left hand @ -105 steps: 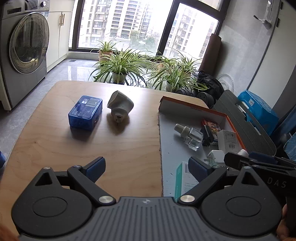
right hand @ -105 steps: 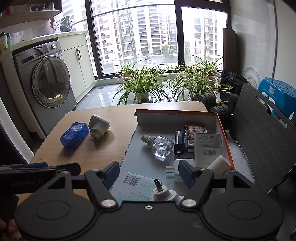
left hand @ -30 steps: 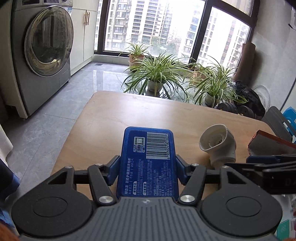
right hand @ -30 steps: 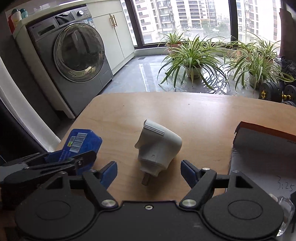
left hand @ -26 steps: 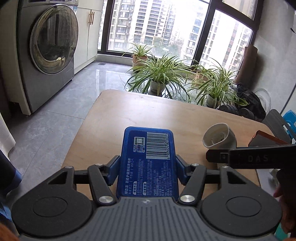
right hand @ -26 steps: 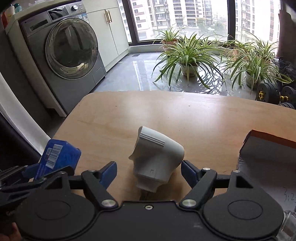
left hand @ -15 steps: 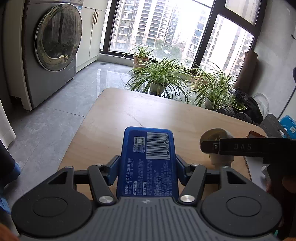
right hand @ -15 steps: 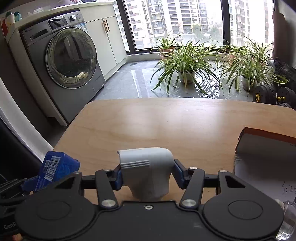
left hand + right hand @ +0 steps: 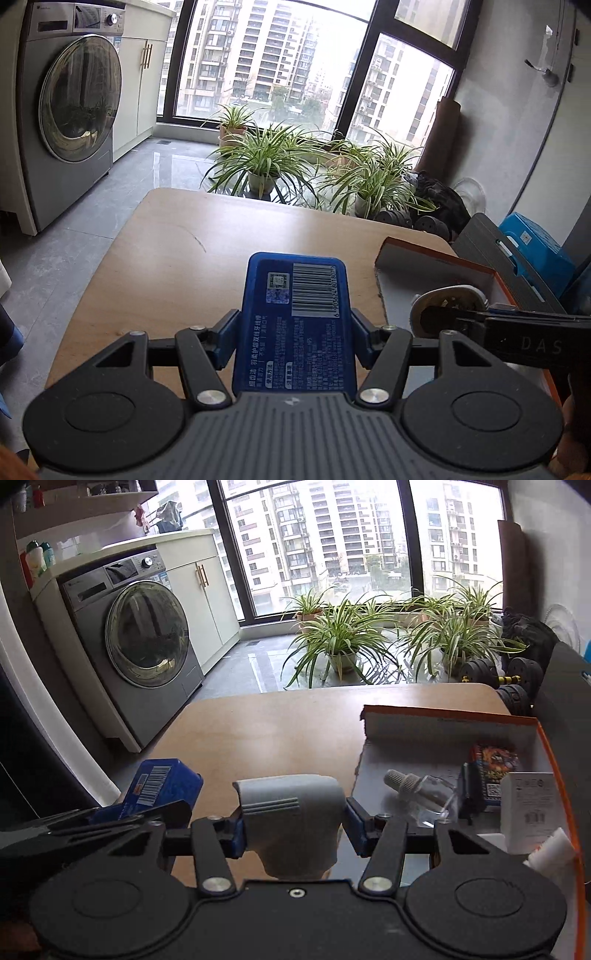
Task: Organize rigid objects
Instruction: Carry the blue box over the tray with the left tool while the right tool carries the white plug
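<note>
A blue barcoded box [image 9: 295, 325] is clamped in the left gripper [image 9: 294, 334] above the tabletop [image 9: 229, 236]; a grey plug adapter [image 9: 291, 819] is clamped in the right gripper [image 9: 293, 829], left of the orange-rimmed tray [image 9: 436, 716]

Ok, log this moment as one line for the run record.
left gripper: shut on blue box | right gripper: shut on grey plug | both above table | tray: not reached

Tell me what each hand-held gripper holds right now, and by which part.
Left hand-held gripper: the blue box, by its long side edges. Right hand-held gripper: the grey adapter, by its two sides.
</note>
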